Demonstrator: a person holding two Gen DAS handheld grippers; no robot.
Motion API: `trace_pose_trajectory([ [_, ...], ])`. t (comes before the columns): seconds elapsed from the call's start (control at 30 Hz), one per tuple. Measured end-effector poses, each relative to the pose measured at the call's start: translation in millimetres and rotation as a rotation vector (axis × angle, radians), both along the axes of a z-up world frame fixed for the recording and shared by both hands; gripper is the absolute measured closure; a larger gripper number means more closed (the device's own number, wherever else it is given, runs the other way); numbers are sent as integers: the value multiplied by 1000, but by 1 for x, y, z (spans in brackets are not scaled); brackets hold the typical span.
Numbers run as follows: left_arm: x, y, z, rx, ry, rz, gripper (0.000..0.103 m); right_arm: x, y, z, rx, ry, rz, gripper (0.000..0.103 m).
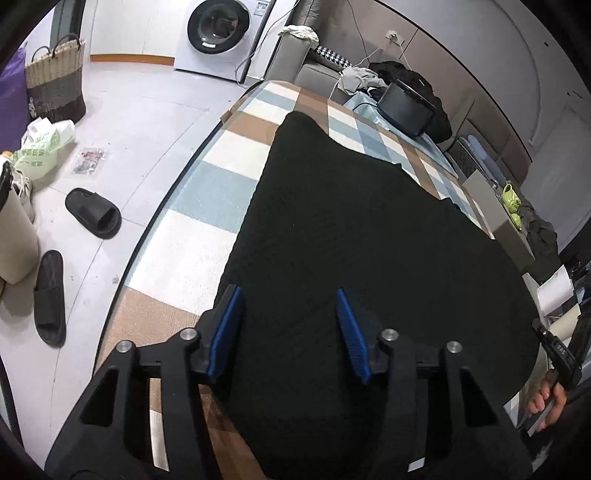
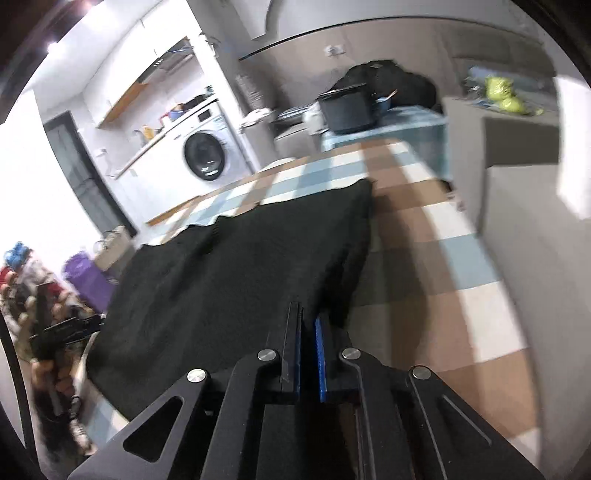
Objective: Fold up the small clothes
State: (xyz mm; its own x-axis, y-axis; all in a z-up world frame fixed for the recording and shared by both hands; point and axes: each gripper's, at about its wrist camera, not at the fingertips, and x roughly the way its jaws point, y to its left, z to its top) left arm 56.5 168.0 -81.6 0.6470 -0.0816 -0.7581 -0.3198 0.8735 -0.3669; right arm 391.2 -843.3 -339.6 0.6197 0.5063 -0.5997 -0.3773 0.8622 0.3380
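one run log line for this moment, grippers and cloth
left gripper: open over near edge | right gripper: shut on black cloth corner | cloth: flat on checked table

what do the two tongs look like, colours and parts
Both the left tongs and the right tongs share one build: matte black angular arms with triangular cut-outs, round silver pivot bolts, and ribbed blue pads lining the fingers. No cables or sleeves are visible.

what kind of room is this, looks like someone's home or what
Most likely a lived-in home, a laundry or utility corner: a washing machine by the wall, a woven basket and slippers on the floor, a checked table.
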Motion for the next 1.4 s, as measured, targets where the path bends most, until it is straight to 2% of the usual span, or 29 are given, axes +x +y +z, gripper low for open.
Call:
trace_pose_trajectory([
  [0.07, 2, -1, 0, 4, 5, -8, 56, 7, -5, -10, -57, 51, -74, 97],
  [0.13, 5, -2, 1, 12, 10, -8, 56, 12, -5, -17, -54, 105, -76, 97],
  [0.27, 7, 0, 1, 1, 17, -1, 56, 13, 1, -15, -61, 115, -60, 93],
  [0.3, 8, 0, 1, 3, 19, -2, 56, 13, 1, -16, -56, 124, -60, 90],
  [0.47, -3, -3, 6, 27, 31, -6, 56, 3, -7, -10, -4, 114, -77, 57],
  [0.53, -14, -7, 9, 35, 33, -5, 54, -3, -7, -6, 23, 99, -77, 54],
  [0.63, -31, -15, 9, 35, 36, -16, 52, -16, -2, -2, 58, 102, -42, 53],
  [0.7, -42, -20, 13, 64, 28, -21, 51, -24, 5, -2, 65, 101, -18, 53],
  [0.77, -54, -19, 16, 78, 36, -3, 46, -30, 11, -3, 65, 108, 8, 53],
  [0.83, -63, -14, 16, 55, 38, 12, 46, -35, 13, -6, 67, 116, 14, 53],
  [1.0, -80, -3, 9, -17, 59, 39, 46, -40, -11, -14, 140, 166, -50, 53],
  [1.13, -79, -11, 7, 4, 60, 34, 46, -44, -22, -22, 108, 188, -104, 53],
  [1.23, -74, -18, 8, -4, 46, 12, 46, -43, -20, -26, 106, 200, -99, 53],
  [1.3, -73, -21, 10, 12, 24, 13, 55, -44, -11, -25, 97, 179, -65, 56],
  [1.37, -70, -23, 12, 37, 1, 31, 95, -46, -1, -22, 60, 142, -44, 80],
  [1.4, -70, -25, 13, 62, 0, 36, 98, -47, 3, -21, 46, 123, -36, 88],
])
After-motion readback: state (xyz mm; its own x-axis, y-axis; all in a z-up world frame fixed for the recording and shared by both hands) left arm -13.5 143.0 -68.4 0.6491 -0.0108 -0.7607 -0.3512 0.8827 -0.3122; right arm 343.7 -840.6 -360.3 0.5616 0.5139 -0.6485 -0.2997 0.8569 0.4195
